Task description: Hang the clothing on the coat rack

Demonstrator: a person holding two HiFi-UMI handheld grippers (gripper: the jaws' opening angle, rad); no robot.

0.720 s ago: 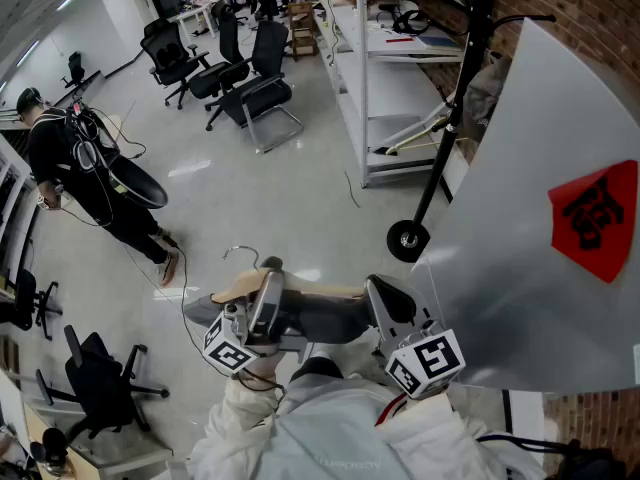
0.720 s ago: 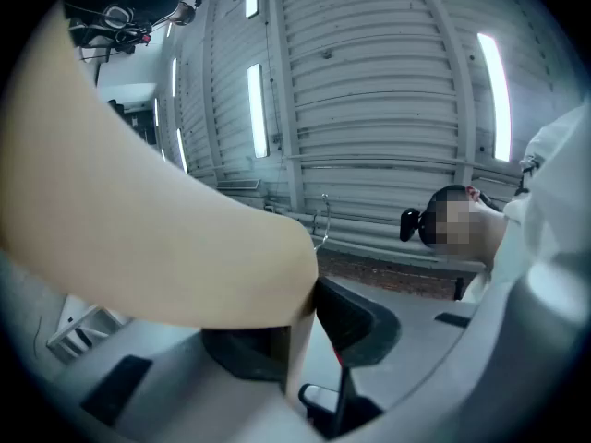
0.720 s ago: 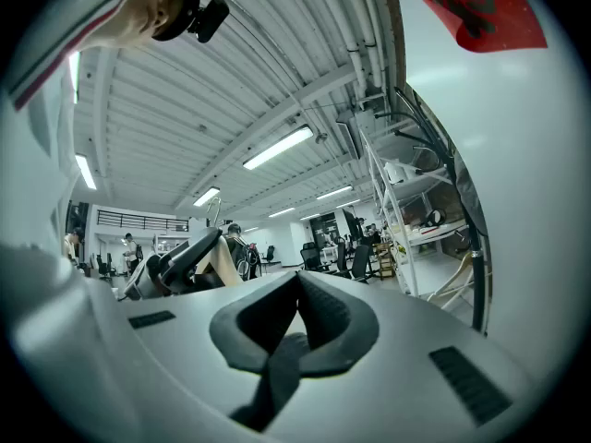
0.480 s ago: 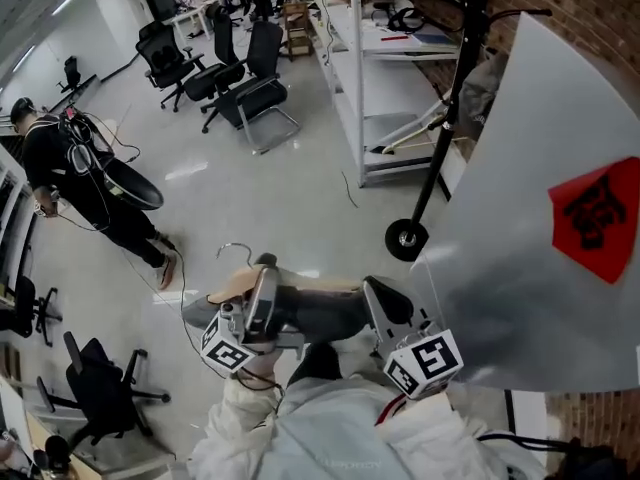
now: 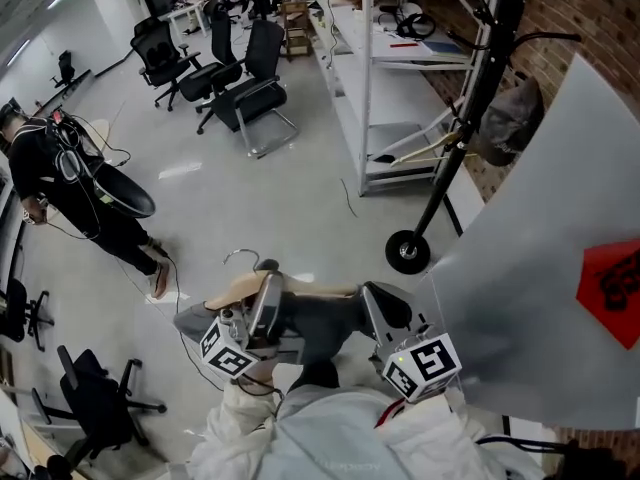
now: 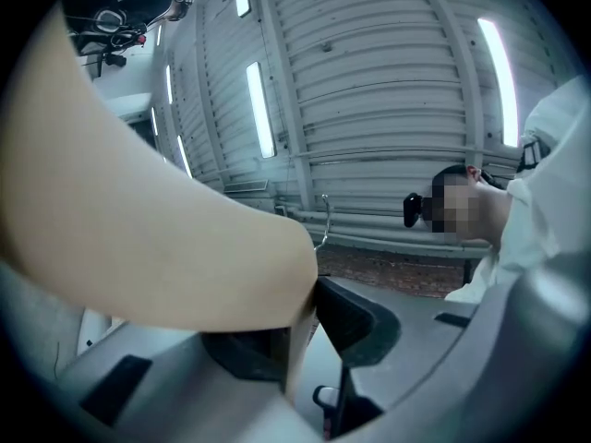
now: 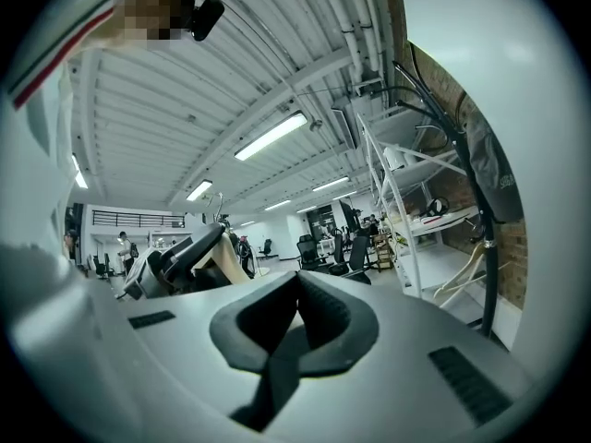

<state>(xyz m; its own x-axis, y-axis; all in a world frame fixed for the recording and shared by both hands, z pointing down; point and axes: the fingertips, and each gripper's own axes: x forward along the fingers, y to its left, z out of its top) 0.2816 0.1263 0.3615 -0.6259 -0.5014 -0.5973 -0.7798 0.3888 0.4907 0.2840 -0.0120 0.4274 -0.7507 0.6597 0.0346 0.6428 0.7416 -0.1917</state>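
Glossy grey office floor (image 5: 300, 188) below me, black metal coat rack (image 5: 468, 128) to my right, nothing hung yet.
My left gripper (image 5: 268, 290) is clamped on the pale wooden hanger (image 5: 232, 288) carrying the grey garment (image 5: 325, 316), low in front of me and well apart from the rack; my right gripper (image 5: 388, 310) is closed with nothing visibly in it. The hanger's long axis runs left-right, and its wire hook (image 5: 243, 256) points away from me. I worry that, held one-handed, the garment could slide off or the hook could miss a peg.
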